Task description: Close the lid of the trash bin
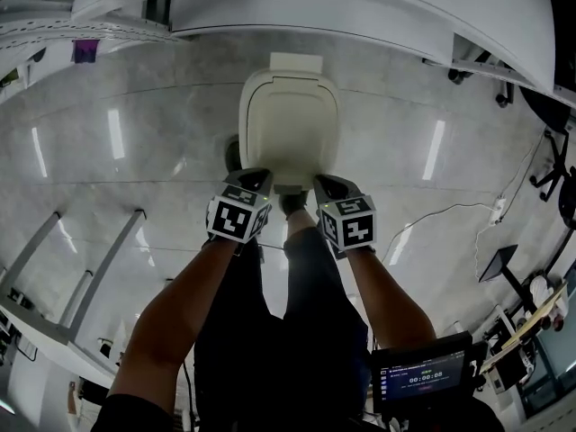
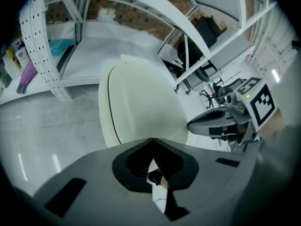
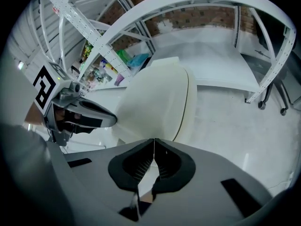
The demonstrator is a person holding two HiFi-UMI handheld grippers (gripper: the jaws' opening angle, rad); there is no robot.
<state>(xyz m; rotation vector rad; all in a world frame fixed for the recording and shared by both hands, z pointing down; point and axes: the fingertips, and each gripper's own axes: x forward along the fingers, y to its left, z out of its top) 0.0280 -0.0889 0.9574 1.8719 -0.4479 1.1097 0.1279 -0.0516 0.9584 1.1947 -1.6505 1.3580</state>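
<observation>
Grey floor (image 1: pixel 117 151), bin (image 1: pixel 288 115) (shut), left gripper (image 1: pixel 259 178), right gripper (image 1: pixel 324 184)

From the head view, the trash bin lid (image 1: pixel 290 124) hides the rest of the bin beneath it. The left gripper (image 1: pixel 261 180) and right gripper (image 1: pixel 324 184) cover the lid's near corners. Nearer than the lid, to its right, the text on a screen (image 1: pixel 423 376) is too small to read.

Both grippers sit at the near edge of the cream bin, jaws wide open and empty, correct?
No: the left gripper and right gripper have their jaws together, not wide open, as each gripper's own view shows. The rest holds: both are empty, at the near edge of the cream bin.
</observation>
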